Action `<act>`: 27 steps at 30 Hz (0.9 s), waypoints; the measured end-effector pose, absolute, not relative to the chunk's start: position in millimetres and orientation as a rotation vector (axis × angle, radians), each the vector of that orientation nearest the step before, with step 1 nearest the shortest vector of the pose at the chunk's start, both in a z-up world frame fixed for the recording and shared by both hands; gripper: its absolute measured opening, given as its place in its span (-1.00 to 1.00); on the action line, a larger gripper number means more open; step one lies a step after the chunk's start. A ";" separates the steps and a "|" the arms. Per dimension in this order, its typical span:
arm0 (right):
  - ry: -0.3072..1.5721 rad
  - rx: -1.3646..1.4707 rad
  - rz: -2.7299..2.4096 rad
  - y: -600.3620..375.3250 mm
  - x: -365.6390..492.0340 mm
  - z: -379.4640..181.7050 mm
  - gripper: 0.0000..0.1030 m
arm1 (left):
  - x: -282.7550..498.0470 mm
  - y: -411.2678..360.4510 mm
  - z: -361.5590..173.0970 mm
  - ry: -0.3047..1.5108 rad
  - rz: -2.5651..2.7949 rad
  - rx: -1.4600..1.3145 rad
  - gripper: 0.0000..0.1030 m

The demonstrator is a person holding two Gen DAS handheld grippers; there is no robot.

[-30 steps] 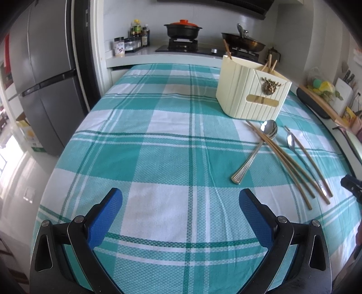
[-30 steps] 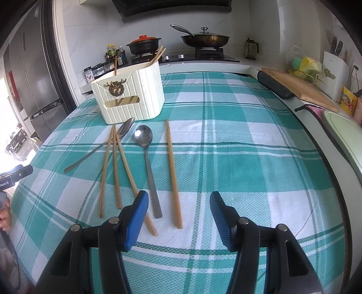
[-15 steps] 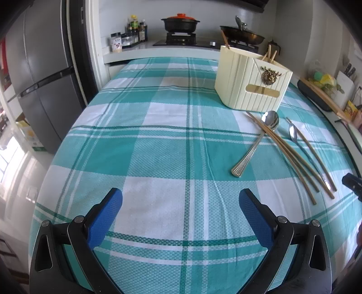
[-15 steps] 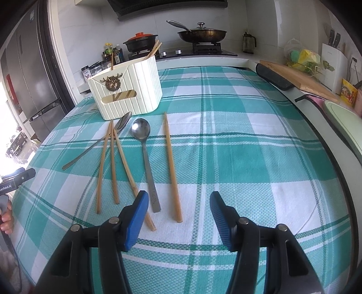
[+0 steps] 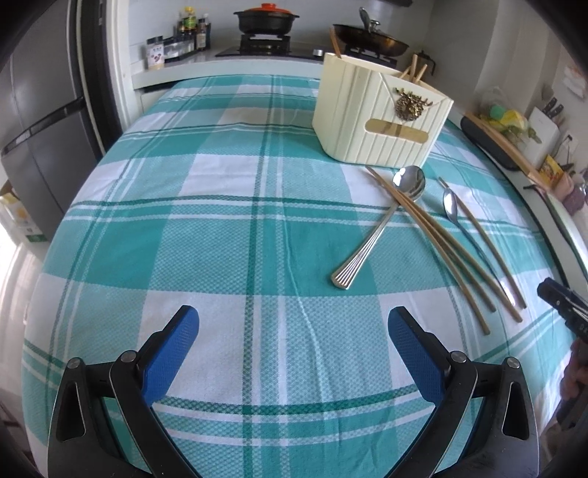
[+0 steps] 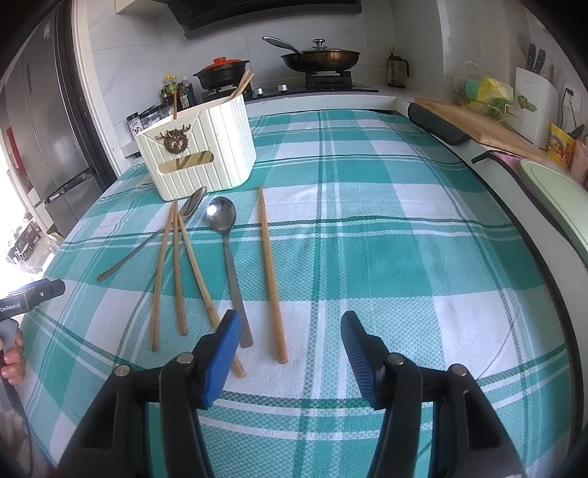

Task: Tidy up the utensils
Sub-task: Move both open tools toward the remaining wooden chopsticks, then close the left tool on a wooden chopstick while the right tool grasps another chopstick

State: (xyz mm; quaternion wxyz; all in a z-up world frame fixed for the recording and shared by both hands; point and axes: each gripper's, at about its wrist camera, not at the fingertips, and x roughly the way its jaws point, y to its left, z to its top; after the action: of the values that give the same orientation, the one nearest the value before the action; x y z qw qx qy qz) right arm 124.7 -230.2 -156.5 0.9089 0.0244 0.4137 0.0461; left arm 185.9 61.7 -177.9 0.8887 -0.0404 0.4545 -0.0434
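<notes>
A cream ribbed utensil holder (image 5: 382,117) (image 6: 198,150) stands on the teal checked tablecloth (image 5: 205,228) (image 6: 367,239), with a few chopsticks sticking out of it. In front of it lie two metal spoons (image 5: 371,235) (image 6: 228,253) and several wooden chopsticks (image 5: 437,239) (image 6: 271,275). My left gripper (image 5: 293,338) hovers open over bare cloth, left of the utensils and apart from them. My right gripper (image 6: 290,343) is open just above the near ends of a chopstick and a spoon handle, holding nothing.
Behind the table runs a counter with a stove, a black pot with a red lid (image 5: 266,18) and a frying pan (image 6: 319,57). A fridge (image 5: 40,121) stands to the left. A cutting board (image 6: 481,125) and a knife block (image 6: 534,99) sit along the right side.
The left gripper has moved forward and tipped down toward the table, so the holder and utensils look closer. The right gripper has barely moved. Both stay open.
</notes>
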 end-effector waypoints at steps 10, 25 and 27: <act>0.859 0.028 0.070 -233.1 125.2 -153.7 0.12 | 220.2 6.1 -157.8 0.940 -0.188 0.005 0.99; 0.865 0.032 0.072 -241.7 136.9 -146.8 0.12 | 238.0 -75.6 -196.7 0.986 -0.094 0.085 0.31; 0.888 0.011 0.101 -236.0 152.8 -147.7 0.12 | 234.9 -73.3 -199.7 0.982 -0.107 0.063 0.12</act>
State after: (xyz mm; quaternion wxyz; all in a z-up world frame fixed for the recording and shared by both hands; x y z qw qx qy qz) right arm 152.8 -236.0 -147.7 0.9018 0.0052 0.4293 0.0488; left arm 234.9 -73.3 -199.7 0.8799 0.0305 0.4713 -0.0515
